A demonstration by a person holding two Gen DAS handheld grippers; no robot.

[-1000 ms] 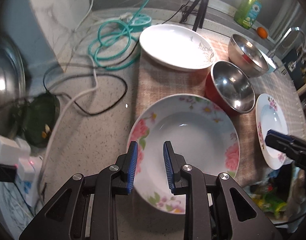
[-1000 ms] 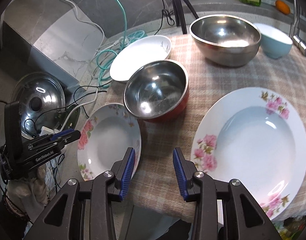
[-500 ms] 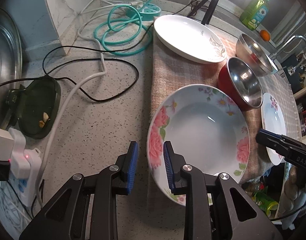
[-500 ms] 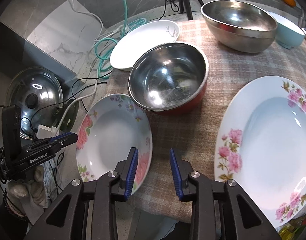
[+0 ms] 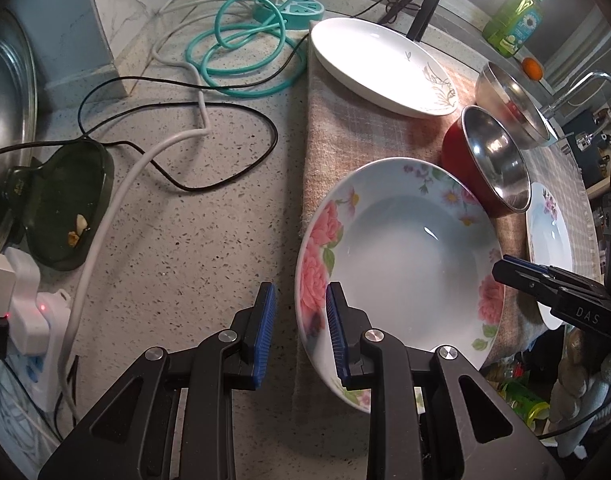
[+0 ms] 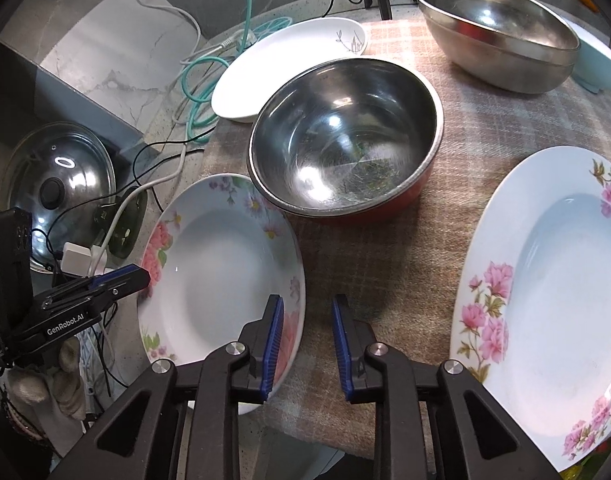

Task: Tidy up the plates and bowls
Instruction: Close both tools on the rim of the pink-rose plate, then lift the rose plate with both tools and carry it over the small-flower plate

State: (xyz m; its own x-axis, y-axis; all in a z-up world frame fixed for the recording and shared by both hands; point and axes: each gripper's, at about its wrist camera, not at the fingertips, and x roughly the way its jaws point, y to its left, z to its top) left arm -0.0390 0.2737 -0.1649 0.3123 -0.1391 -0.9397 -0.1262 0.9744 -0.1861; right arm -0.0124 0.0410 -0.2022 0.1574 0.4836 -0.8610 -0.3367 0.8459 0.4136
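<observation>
Nearer now, closing right tool [image 6: 307,346] astride rose plate [image 6: 221,264] rim; "GenRobot.AI" left tool [image 6: 139,276] open.

You've got a speckled stone counter [image 5: 209,240] w/ a checked cloth [image 5: 345,132] over its right part. Bare counter carries a teal cable coil [image 5: 241,60], black cord [image 5: 225,152], white cord [image 5: 117,192], dark green dish [image 5: 65,216]. On the cloth: 2 floral plates [image 6: 221,276] [image 6: 553,292], white plate [image 6: 289,64], red-sided steel bowl [image 6: 345,140], big steel bowl [image 6: 497,36].
</observation>
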